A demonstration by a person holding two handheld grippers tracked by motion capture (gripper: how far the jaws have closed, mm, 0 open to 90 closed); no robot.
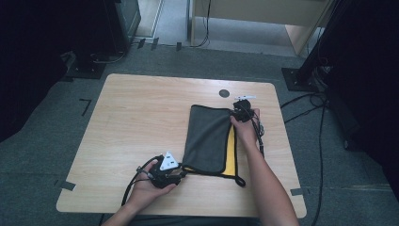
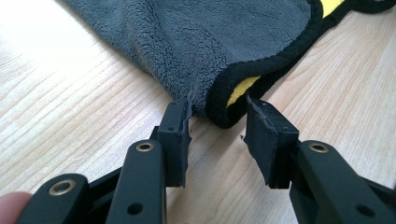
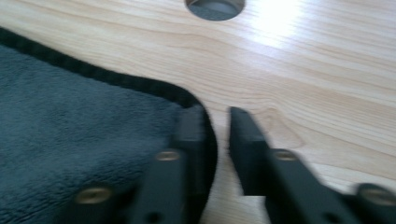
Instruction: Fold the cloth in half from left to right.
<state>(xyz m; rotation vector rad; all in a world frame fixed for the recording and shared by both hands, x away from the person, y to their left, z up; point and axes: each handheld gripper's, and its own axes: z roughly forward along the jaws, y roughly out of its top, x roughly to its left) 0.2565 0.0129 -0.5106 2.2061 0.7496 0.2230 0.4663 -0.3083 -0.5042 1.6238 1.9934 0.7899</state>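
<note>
**Folded cloth pinned between two grippers at opposite corners**

A grey fleece cloth [image 1: 207, 139] with black piping and a yellow underside lies folded on the wooden table [image 1: 136, 117], right of centre. Its long axis runs from about 6 o'clock to 12 o'clock in the high view, leaning a little toward 1 o'clock at the far end. A yellow strip [image 1: 230, 157] of the lower layer shows along its 3 o'clock edge.

The left gripper [image 1: 181, 173] sits at the cloth's near corner, at about 7 o'clock from the cloth's middle. In the left gripper view its jaws stand moderately apart, and the rounded corner [image 2: 224, 100] lies dead ahead at 12 o'clock, entering the gap. One pad [image 2: 175, 133] touches the grey pile, while the other pad [image 2: 266, 140] stands just clear of the piping, so nothing is clamped there.

The right gripper [image 1: 241, 109] is at the far corner, at about 1 o'clock from the cloth's middle. In the right gripper view, which is blurred, its jaws stand narrowly apart. One jaw lies over the black-edged corner [image 3: 187, 100] and the other rests on bare wood, with a gap between them, so the hem appears free. A round cable hole [image 3: 215, 7] lies beyond at 12 o'clock.

Each hand is nearest its own corner, and they sit diagonally across the cloth. I judge that the next move depends on each corner being just ahead of its jaws, so a short push forward before closing would seat the hem.
</note>
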